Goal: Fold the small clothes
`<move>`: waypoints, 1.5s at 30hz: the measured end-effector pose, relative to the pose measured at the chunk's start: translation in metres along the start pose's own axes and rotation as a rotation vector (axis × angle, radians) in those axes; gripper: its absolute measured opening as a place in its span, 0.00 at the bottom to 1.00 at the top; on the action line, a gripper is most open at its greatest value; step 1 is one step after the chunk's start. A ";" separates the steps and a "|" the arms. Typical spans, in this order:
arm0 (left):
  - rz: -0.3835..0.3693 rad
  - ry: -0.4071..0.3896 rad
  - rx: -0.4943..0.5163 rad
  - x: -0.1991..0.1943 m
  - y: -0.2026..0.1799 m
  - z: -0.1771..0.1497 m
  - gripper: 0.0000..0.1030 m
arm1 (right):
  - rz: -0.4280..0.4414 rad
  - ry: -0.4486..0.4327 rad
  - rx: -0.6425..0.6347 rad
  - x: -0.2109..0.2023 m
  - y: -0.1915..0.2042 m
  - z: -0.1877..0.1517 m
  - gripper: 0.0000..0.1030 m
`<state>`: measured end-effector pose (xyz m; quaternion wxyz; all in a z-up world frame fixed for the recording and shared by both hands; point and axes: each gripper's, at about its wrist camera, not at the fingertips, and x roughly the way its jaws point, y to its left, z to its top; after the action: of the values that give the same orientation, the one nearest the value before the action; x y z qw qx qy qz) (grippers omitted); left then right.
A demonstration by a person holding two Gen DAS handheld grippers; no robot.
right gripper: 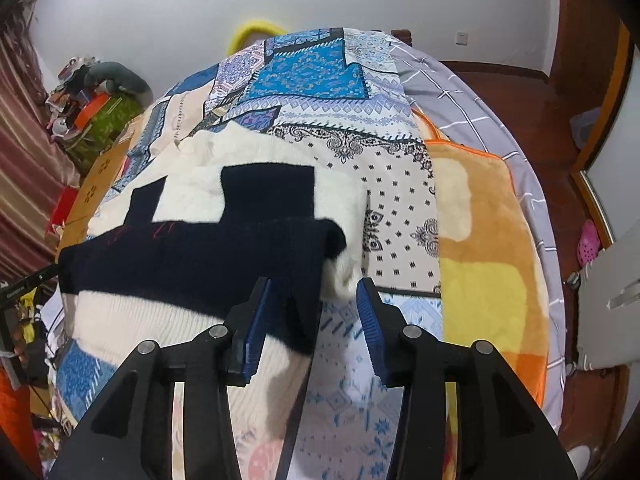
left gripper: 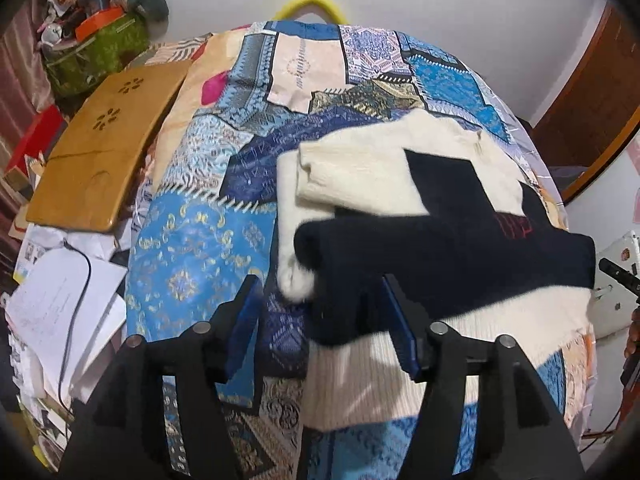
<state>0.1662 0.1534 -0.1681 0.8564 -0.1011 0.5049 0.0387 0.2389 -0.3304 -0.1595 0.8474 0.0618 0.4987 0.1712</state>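
- Left wrist view: the left gripper (left gripper: 320,320) has its jaws spread wide, blue pads facing each other with a clear gap; nothing is clamped between them.
- A cream and navy sweater (left gripper: 400,168) lies on a bed covered by a blue patchwork quilt (left gripper: 200,240). Its navy sleeve (left gripper: 420,256) is folded across the body, and the dark cuff end hangs down into the gap between the jaws, close to the right-hand pad; whether it touches that pad I cannot tell.
- A cream sleeve (left gripper: 340,176) is folded over the upper part of the sweater, just above the navy band.
- To the left of the bed sit a wooden lap tray (left gripper: 104,148), loose papers (left gripper: 60,300) with a black cable over them, and a green box (left gripper: 96,52) piled with clutter.
- Right wrist view: the right gripper (right gripper: 316,328) also stands open, blue pads well apart, gripping nothing.
- The same sweater (right gripper: 192,196) lies ahead and to the left on the quilt (right gripper: 312,72); its navy sleeve end (right gripper: 296,264) drops between the jaws, beside the left-hand pad, with a cream cuff (right gripper: 344,276) just behind it.
- An orange and yellow fleece blanket (right gripper: 488,248) lies to the right of the quilt, on a grey checked sheet (right gripper: 460,80).
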 end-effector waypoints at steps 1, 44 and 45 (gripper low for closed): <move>-0.006 0.008 -0.004 0.000 0.001 -0.004 0.59 | 0.004 0.005 0.001 0.000 0.000 -0.002 0.39; -0.144 -0.104 0.054 -0.029 -0.036 0.026 0.07 | 0.122 -0.116 -0.145 -0.009 0.060 0.022 0.07; -0.142 -0.117 0.053 -0.031 -0.036 0.034 0.07 | 0.118 -0.130 -0.145 -0.008 0.061 0.030 0.07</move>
<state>0.1861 0.1266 -0.1207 0.8873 -0.1116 0.4465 -0.0297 0.2475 -0.2745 -0.1208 0.8687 0.0408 0.4245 0.2522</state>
